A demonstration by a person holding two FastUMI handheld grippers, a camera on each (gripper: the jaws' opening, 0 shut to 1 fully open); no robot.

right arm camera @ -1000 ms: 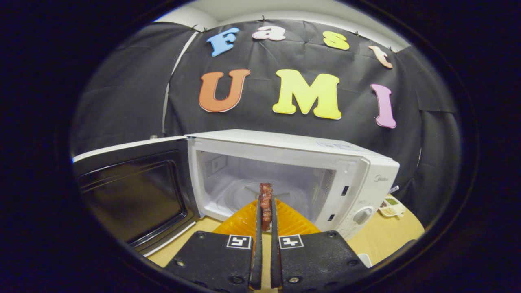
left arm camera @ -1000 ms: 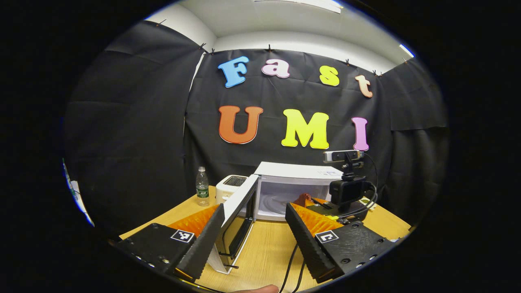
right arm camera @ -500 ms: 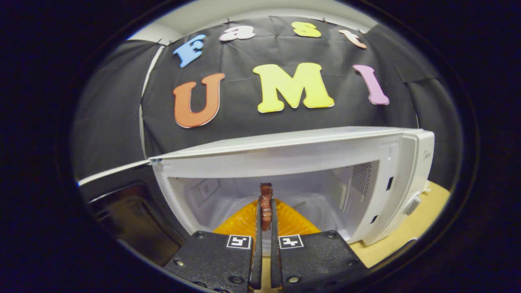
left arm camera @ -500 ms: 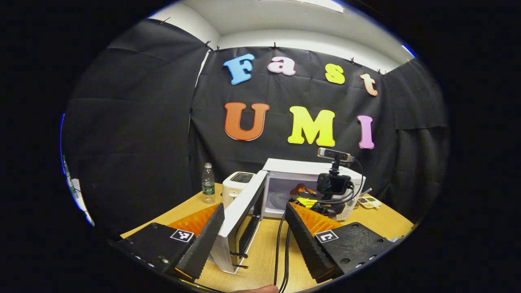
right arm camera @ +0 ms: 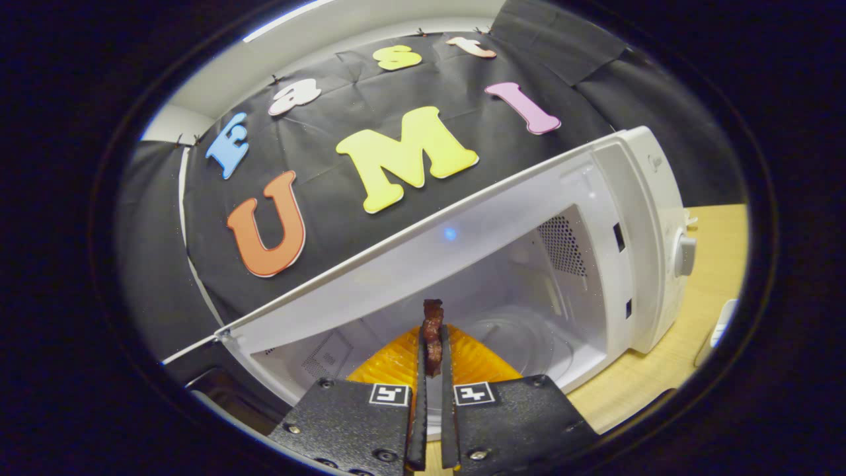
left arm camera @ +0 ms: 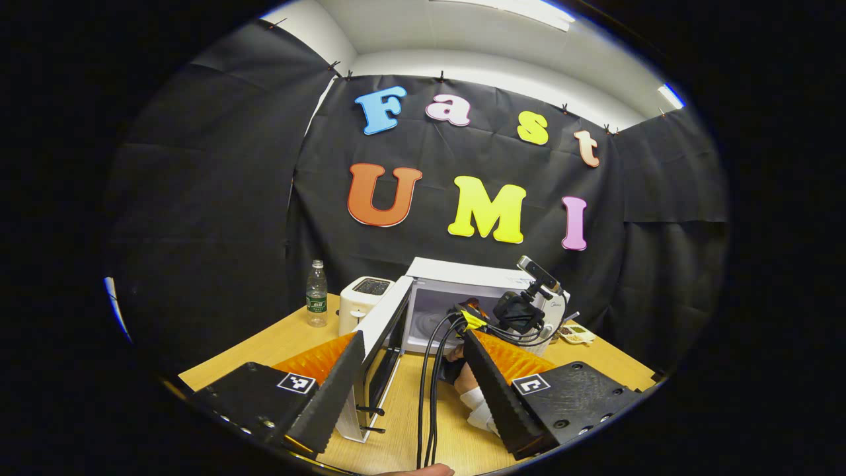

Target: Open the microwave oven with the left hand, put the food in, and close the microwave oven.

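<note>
**Food at the oven mouth, door standing open**

Left gripper view: the left gripper [left arm camera: 406, 390] is hanging back over the wooden table [left arm camera: 284, 340], fingers spread wide and gripping nothing. The microwave oven [left arm camera: 462, 294] is sitting at the far side, its door [left arm camera: 380, 344] swung out toward the camera, edge-on between the fingers. The right gripper [left arm camera: 519, 311], trailing black cables [left arm camera: 429, 390], is reaching into the oven opening. A white toaster [left arm camera: 360, 301] and a clear plastic bottle [left arm camera: 316, 294] are standing left of the oven.

Right gripper view: the right gripper [right arm camera: 433, 344] is pinching a thin, dark-red, rough-edged strip of food [right arm camera: 433, 330] upright between closed fingers. The view is tilting, with the smooth white cavity and its round glass turntable [right arm camera: 522, 337] lying just ahead.

Judgement: the placing step is in hand. The strip looks limp and light, so it should be carried low over the turntable centre before the fingers part, clear of the cavity walls
</note>
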